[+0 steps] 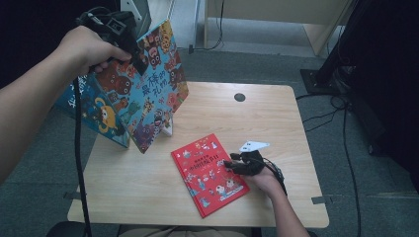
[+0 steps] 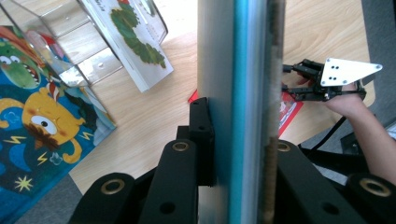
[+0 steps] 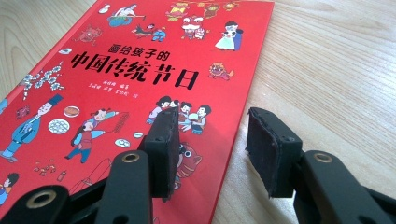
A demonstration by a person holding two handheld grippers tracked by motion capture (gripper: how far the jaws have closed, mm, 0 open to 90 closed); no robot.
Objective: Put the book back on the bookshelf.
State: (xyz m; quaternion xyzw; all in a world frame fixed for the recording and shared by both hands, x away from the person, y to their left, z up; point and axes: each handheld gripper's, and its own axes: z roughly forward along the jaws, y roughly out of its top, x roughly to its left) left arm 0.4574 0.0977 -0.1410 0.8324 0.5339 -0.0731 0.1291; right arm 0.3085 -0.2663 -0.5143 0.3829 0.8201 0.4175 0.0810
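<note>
A large blue picture book point(image 1: 153, 89) with cartoon monsters is held up above the table's far left corner. My left gripper point(image 1: 137, 58) is shut on its upper edge; in the left gripper view the cover's teal edge point(image 2: 243, 93) runs between the jaws of my left gripper point(image 2: 238, 140). A blue panel with a yellow monster point(image 1: 101, 116) point(image 2: 42, 126) hangs to its left; I cannot tell whether it is the same book's other cover. A red picture book point(image 1: 210, 173) point(image 3: 116, 70) lies flat on the table. My right gripper point(image 1: 233, 164) point(image 3: 212, 149) is open, low over that book's right edge, holding nothing.
The wooden table point(image 1: 143, 187) has a round cable hole point(image 1: 239, 97) near its far edge. A clear stand point(image 2: 70, 42) holding a white book with a caterpillar point(image 2: 135, 42) sits behind the lifted book. Cables point(image 1: 346, 143) run over the floor at the right.
</note>
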